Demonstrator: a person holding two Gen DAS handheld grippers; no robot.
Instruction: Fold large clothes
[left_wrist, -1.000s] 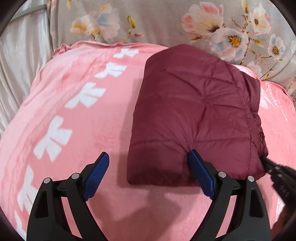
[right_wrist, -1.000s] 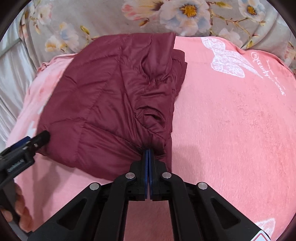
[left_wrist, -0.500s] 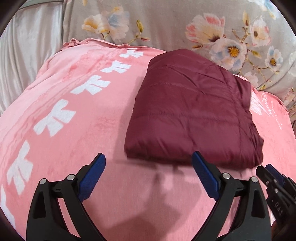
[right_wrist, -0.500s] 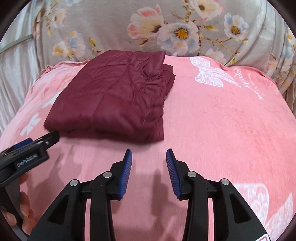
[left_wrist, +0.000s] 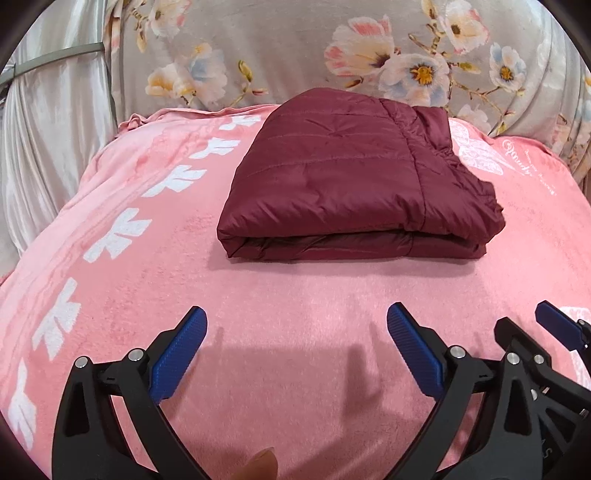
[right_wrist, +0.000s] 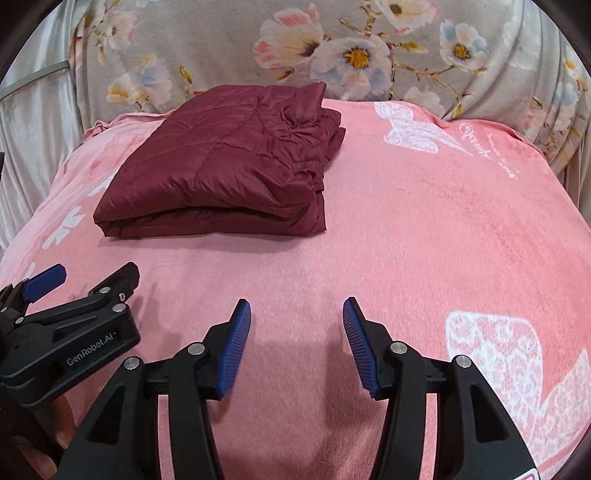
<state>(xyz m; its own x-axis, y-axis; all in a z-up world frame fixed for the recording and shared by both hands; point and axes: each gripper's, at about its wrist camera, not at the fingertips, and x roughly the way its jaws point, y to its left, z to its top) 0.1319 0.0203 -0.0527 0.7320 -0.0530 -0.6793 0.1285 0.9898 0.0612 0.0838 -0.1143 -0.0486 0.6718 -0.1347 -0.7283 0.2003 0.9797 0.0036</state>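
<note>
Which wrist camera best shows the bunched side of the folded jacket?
The right wrist view: the maroon jacket's bunched side faces it, its layers visible. The left wrist view shows that side further off-centre.

Folded maroon jacket (right_wrist: 221, 166) on pink blanket (right_wrist: 406, 240); right gripper (right_wrist: 297, 343) spread (nothing held), well apart.

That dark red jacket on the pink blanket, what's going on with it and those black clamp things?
A person holds a claw in each hand and is folding clothes. The dark red jacket lies folded in a neat bundle on the pink blanket. The left claw and right claw are both open, empty and apart from the jacket, on its near side. The folding looks done.
</note>
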